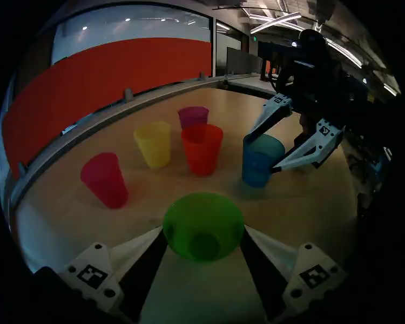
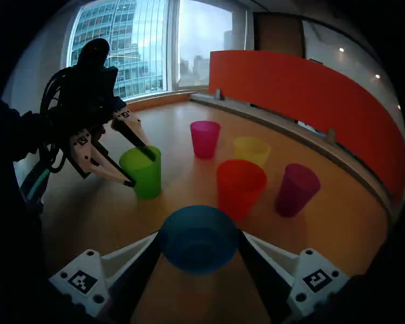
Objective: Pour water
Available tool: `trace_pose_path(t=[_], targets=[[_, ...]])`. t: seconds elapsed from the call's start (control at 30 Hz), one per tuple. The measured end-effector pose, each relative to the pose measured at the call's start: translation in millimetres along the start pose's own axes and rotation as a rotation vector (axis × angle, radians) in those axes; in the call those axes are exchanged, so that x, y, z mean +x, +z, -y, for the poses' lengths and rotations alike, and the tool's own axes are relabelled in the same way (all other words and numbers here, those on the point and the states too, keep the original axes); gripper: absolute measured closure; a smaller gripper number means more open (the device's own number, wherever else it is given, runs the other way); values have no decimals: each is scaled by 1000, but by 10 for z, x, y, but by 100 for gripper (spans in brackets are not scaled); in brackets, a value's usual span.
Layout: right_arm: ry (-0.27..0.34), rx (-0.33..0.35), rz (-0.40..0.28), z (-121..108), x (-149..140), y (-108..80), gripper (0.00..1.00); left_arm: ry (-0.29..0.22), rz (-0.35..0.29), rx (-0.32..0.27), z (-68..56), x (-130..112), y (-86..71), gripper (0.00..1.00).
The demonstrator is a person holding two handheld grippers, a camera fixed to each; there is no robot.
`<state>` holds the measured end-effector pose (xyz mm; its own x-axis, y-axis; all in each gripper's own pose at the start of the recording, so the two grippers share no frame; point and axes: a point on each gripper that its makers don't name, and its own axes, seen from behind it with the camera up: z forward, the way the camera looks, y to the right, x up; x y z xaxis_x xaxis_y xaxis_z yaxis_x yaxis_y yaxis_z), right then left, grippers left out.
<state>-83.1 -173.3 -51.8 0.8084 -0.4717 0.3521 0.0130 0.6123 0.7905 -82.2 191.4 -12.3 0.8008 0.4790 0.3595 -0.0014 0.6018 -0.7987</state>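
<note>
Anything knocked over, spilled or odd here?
Nothing stands out. The green cup in the left gripper and blue cup in the right gripper are upright; the pink cup, yellow cup, orange cup and purple cup stand upright on the table, with no puddle visible.

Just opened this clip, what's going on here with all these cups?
A person holds a gripper in each hand over a wooden table. The left gripper is closed on a green cup, and the right gripper on a blue cup. Both cups are upright, so no pouring shows yet. A pink cup, yellow cup, orange cup and purple cup stand nearby. Whether any cup holds water cannot be told.
</note>
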Motion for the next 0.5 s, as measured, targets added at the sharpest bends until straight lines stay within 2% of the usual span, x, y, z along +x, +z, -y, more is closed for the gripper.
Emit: trace_pose_path(t=[0.3, 0.5], targets=[[-6, -3, 2, -3, -14, 6, 1, 3, 0, -1, 3, -9, -2, 13], [-9, -2, 1, 5, -18, 9, 6, 3, -1, -1, 2, -4, 3, 13]])
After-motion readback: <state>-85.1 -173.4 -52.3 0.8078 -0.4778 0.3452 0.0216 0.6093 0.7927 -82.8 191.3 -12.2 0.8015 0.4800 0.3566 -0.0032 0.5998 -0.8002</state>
